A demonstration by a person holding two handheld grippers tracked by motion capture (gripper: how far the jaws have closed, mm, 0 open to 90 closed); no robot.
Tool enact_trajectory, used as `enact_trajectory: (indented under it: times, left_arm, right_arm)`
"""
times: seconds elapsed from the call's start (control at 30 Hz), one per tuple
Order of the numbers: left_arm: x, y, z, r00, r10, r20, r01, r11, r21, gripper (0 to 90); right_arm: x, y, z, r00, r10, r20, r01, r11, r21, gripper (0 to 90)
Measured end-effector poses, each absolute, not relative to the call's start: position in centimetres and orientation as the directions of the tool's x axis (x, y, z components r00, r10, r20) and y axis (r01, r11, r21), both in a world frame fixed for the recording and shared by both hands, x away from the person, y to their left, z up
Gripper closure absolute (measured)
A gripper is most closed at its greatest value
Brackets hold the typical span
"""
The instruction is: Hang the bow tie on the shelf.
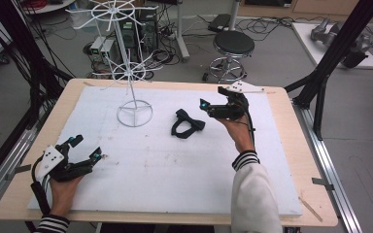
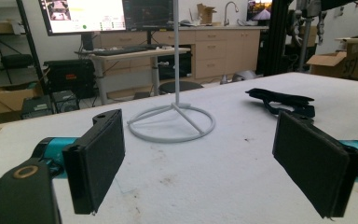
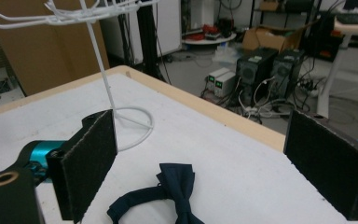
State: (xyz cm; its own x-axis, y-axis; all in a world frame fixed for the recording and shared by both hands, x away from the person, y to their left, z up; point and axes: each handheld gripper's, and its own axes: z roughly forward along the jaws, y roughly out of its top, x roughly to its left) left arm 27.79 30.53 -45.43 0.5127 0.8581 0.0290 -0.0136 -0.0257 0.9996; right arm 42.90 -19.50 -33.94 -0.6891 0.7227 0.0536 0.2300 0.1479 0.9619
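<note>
Both tongs are open — the right tongs (image 1: 212, 108) hover near the bow tie (image 1: 187, 124), probably to grasp it; the left tongs (image 1: 86, 151) wait.

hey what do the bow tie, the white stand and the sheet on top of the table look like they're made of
Bow tie: soft dark fabric, probably; it folds and creases, matte. White stand: thin rods and a ring base, likely coated metal wire. Sheet: white with a grainy, scuffed surface, possibly foam board.
</note>
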Motion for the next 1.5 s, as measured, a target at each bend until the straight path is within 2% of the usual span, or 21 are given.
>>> enact_trajectory:
  times: [0.67,1.07,1.3,1.5]
  left_arm:
    - [27.8,30.5,-45.4,0.514,0.857,0.027,-0.011,-0.025,1.000,17.2]
    - [27.8,30.6,-45.4,0.514,0.857,0.029,-0.011,-0.026,1.000,17.2]
    - [27.8,30.6,-45.4,0.513,0.858,0.030,-0.012,-0.027,1.000,17.2]
    - [27.8,30.5,-45.4,0.513,0.858,0.030,-0.013,-0.027,1.000,17.2]
  right_arm:
    - [46.6,-15.3,-35.2,-0.697,0.716,0.030,0.314,0.268,0.911,8.8]
    - [47.3,-14.1,-37.6,-0.697,0.716,-0.030,0.434,0.456,0.777,8.8]
    - [47.5,-13.7,-38.4,-0.697,0.716,-0.041,0.471,0.501,0.726,8.8]
    - [47.6,-13.2,-39.5,-0.707,0.704,-0.073,0.516,0.583,0.628,10.5]
